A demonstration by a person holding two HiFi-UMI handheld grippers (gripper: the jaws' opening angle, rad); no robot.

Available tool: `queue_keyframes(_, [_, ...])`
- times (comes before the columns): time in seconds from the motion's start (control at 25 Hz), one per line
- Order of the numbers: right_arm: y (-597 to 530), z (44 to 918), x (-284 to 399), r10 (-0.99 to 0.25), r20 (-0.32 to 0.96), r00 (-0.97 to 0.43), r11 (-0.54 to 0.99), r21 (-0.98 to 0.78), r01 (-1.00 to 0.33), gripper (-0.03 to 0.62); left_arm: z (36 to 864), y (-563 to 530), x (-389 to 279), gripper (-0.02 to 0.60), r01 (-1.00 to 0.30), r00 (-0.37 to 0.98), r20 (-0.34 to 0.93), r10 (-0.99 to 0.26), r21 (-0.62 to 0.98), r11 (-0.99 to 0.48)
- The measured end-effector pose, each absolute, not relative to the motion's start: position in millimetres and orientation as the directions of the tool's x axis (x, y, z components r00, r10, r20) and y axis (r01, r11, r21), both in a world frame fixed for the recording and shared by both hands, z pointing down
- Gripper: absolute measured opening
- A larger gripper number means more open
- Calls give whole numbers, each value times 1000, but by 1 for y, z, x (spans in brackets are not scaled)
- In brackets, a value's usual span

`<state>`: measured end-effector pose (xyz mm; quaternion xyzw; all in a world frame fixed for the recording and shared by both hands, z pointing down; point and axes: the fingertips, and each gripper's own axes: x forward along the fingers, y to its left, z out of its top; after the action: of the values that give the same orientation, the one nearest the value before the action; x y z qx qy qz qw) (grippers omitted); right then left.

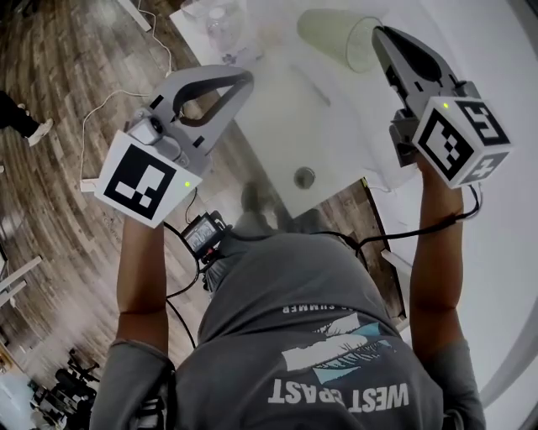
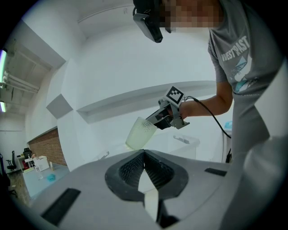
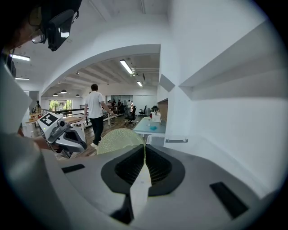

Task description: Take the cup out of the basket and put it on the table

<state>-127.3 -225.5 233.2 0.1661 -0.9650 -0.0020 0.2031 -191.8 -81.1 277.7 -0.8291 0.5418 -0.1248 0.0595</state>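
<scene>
The cup (image 1: 332, 38) is pale green and translucent. It hangs tilted above the white table (image 1: 286, 126), clear of the surface. My right gripper (image 1: 378, 34) is shut on its rim, with the cup wall pinched between the pads. The cup (image 3: 118, 140) fills the space just ahead of the jaws in the right gripper view. From the left gripper view, the cup (image 2: 140, 132) and the right gripper (image 2: 157, 122) are seen held in the air. My left gripper (image 1: 245, 78) hovers over the table's left edge, shut and holding nothing. No basket is visible.
A small round grey object (image 1: 304, 177) lies near the table's front edge. Clear plastic items (image 1: 223, 25) stand at the table's far left corner. A black power adapter (image 1: 202, 233) and cables lie on the wooden floor. A person (image 3: 95, 112) stands far off in the room.
</scene>
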Motion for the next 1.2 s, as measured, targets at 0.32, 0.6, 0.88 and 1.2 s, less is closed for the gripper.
queue_keyframes(0.32, [-185, 257, -150, -253, 419, -872, 966, 59, -252, 23, 282, -69, -202, 9, -900, 354, 140, -925, -217, -377])
queue_keyframes(0.6, [-159, 279, -164, -205, 445, -872, 978, 55, -202, 23, 290, -58, -211, 9, -914, 328, 145, -933, -200, -353])
queue_keyframes(0.88, [-144, 331, -174, -158, 494, -855, 986, 34, -162, 23, 308, -55, -218, 9, -924, 307, 159, -938, -185, -334])
queue_keyframes(1.2, [-146, 389, -171, -154, 569, -807, 983, 6, -184, 23, 322, -50, -223, 10, -938, 284, 177, -942, -153, -312])
